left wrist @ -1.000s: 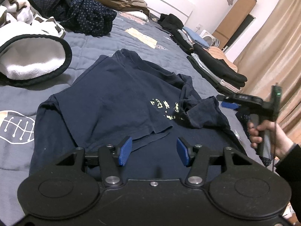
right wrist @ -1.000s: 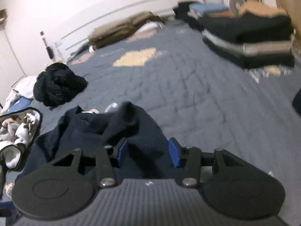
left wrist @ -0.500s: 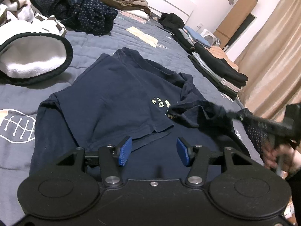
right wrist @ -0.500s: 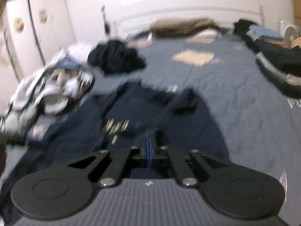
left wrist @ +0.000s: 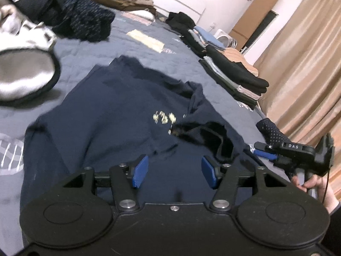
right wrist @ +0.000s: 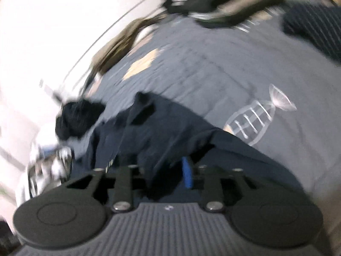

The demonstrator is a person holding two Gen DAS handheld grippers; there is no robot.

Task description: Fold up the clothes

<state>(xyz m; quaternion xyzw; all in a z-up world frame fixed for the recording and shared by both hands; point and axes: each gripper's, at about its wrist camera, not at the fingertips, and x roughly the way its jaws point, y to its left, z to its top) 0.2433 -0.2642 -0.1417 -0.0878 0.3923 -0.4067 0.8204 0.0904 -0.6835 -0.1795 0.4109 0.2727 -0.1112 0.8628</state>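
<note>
Grey quilted bedspread (left wrist: 132, 49) carries the navy T-shirt (left wrist: 110, 115) spread flat; my left gripper (left wrist: 174, 171) hovers agape above its hem, my right gripper (right wrist: 183, 170) pinching its sleeve fabric.

Heavily blurred and tilted throughout. Right gripper (right wrist: 170, 177) closed on a bunched fold of the navy shirt (right wrist: 162, 132), with only one blue pad (right wrist: 187, 175) showing beside the cloth. Shirt spread across the grey quilted bedspread (right wrist: 213, 64) toward a crumpled black garment (right wrist: 74, 117) on the left. White fish-skeleton print (right wrist: 255, 121) on the quilt just right of the shirt. Folded stack of clothes (right wrist: 223, 2) along the top edge (details smeared), tan bundle (right wrist: 119, 44) near the pale wall.
</note>
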